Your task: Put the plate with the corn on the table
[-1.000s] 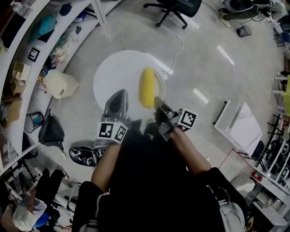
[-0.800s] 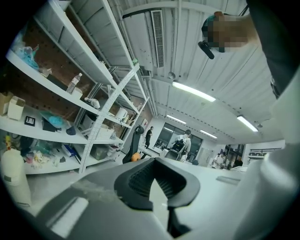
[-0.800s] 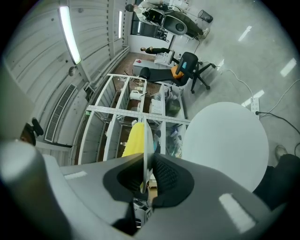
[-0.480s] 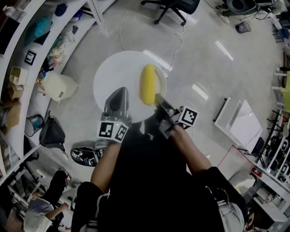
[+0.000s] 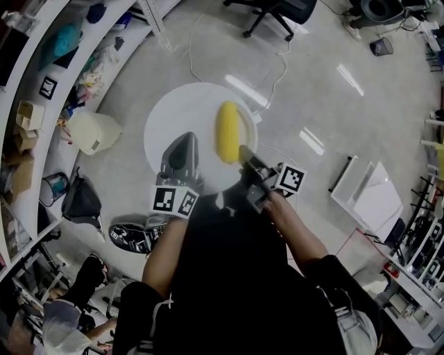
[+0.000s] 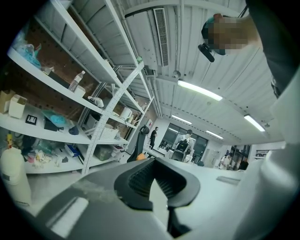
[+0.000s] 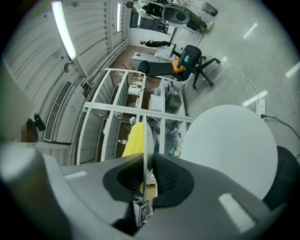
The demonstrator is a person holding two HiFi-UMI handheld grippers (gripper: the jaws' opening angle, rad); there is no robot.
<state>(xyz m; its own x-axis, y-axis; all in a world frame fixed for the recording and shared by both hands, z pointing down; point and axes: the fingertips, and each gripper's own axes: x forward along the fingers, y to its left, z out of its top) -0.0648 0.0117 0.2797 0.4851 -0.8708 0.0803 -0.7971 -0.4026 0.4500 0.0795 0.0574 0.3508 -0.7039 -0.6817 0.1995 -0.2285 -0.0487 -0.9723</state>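
Round white table [image 5: 177, 114] and white jug [image 5: 92, 132] stand on the floor [image 5: 326, 104].

1. Open for passing: bare white table [image 5: 166, 114] left of the plate [image 7: 147, 138] with corn [image 5: 227, 132].
2. Blocking the near edge: left gripper [image 5: 183, 141].
3. Crowding the left side: shelves [image 5: 31, 104], white jug [image 5: 90, 130] on the floor.
4. Beyond the table: office chair [image 5: 274, 10].

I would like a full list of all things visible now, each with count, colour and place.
table: one, white, round, middle of the floor
plate: one, pale, over the table's right side
corn: one, yellow, on the plate
office chair: one, black, at the top
jug: one, white, on the floor left of the table
shelves: several, white, along the left
left hand-held gripper: one, grey, open, over the table
right hand-held gripper: one, grey, shut on the plate's edge
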